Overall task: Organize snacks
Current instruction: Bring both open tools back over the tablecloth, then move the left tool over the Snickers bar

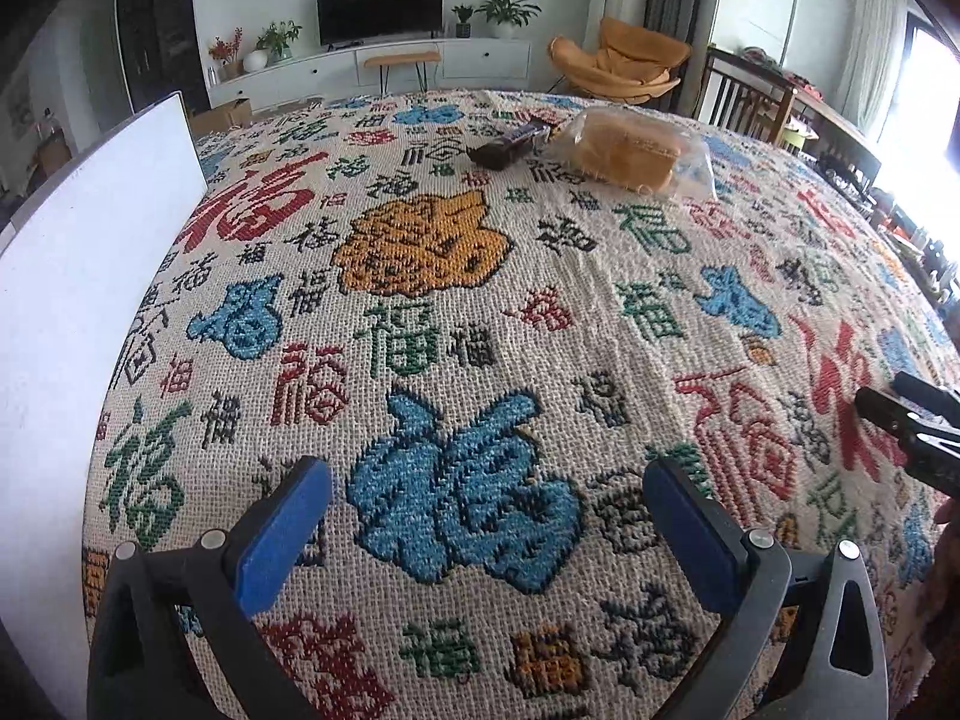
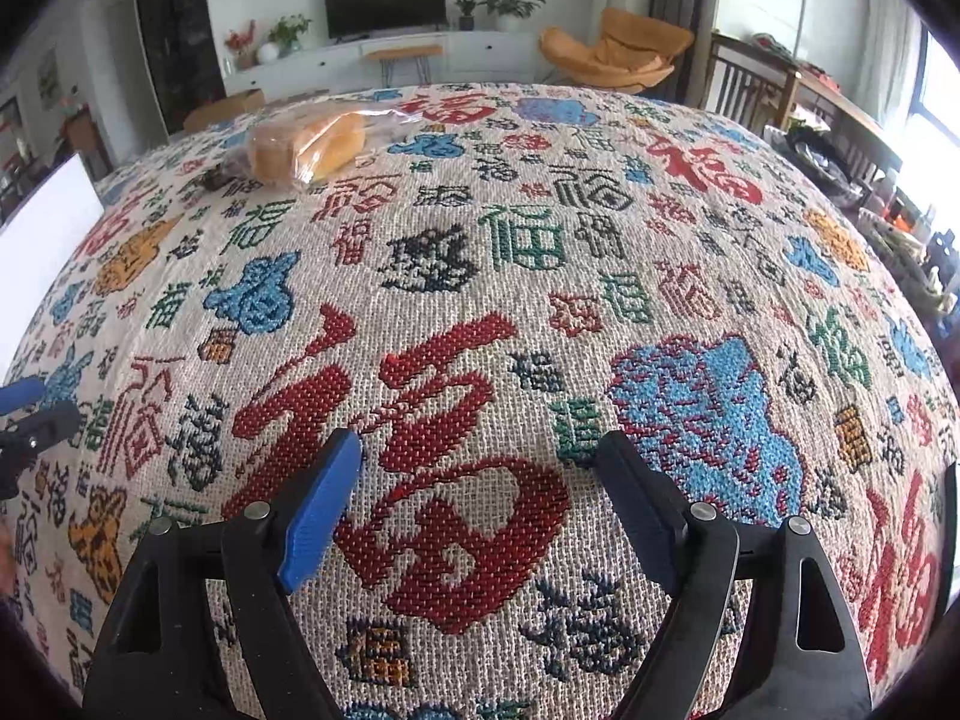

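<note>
Snacks: a bag of bread and a dark snack packet lie together at the far side of the patterned tablecloth, the packet touching or just beside the bag on its left.
Left gripper: jaws spread, nothing between them; the bread sits at about 1 o'clock, the packet near 12, both well apart from the tips.
Right gripper: jaws spread over bare cloth, holding nothing; the bread lies at about 11 o'clock, far off; the packet is mostly hidden behind it.
Long axis: in the left view the packet runs from lower left to upper right; the bread bag runs roughly crosswise.
White board: stands at the left gripper's 9 to 10 o'clock.
Nearer hand: hard to call; the snacks lie between the two lines of aim, so either would need a long forward reach.
</note>
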